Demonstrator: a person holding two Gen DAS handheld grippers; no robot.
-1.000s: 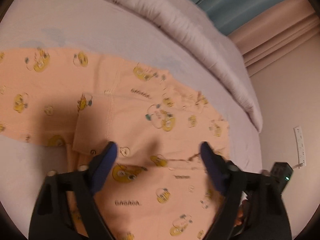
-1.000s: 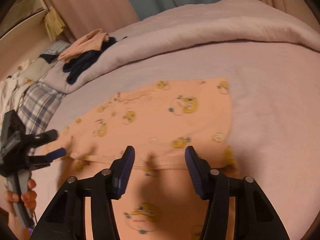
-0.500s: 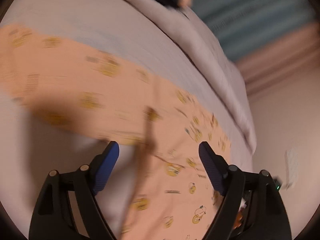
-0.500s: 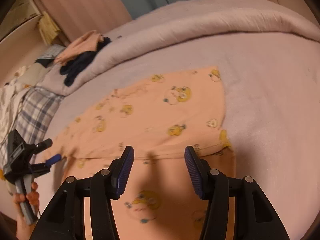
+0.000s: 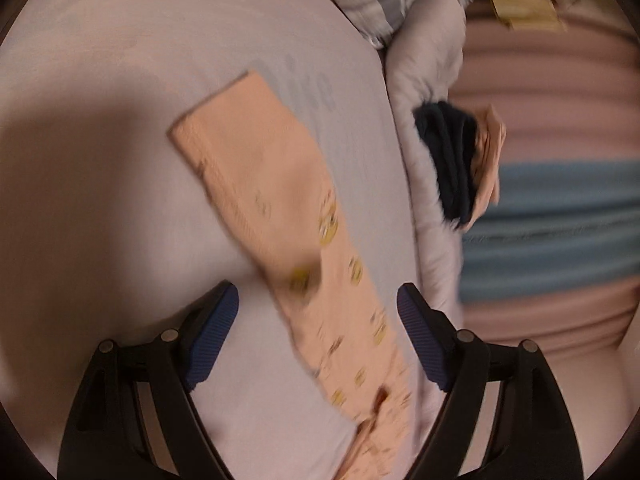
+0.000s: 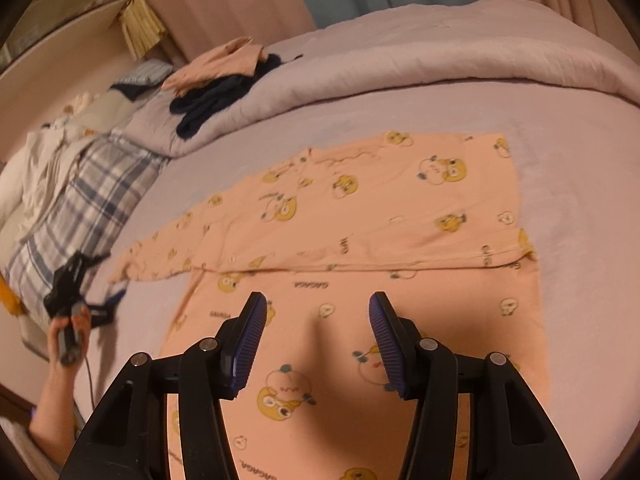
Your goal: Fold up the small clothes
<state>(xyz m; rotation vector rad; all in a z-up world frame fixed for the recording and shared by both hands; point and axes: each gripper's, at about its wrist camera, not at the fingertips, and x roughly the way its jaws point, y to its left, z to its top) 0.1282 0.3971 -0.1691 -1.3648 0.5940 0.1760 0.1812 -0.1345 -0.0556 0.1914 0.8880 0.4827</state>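
Observation:
A peach garment [image 6: 360, 216] with yellow cartoon prints lies spread on the lilac bed sheet [image 6: 580, 200], one side folded over its body. Its long sleeve [image 5: 280, 200] runs from the cuff at upper left down between my left gripper's jaws. The left gripper [image 5: 318, 312] hovers open over that sleeve, and the view is blurred. In the right wrist view a hand holds the left gripper [image 6: 106, 280] at the sleeve's far left end. My right gripper [image 6: 318, 328] hangs open above the garment's lower body, nothing between its blue pads [image 6: 252, 332].
A pile of dark navy and peach clothes [image 6: 224, 84] rests on the rolled duvet [image 6: 440, 52] behind the garment. A plaid pillow [image 6: 92, 192] and white bedding lie at the left. A person's forearm [image 6: 52, 400] reaches in from the lower left. Curtains hang behind.
The left gripper swung off the garment's body toward the sleeve end and rolled, its jaws a little wider. The right gripper drifted slightly, still open.

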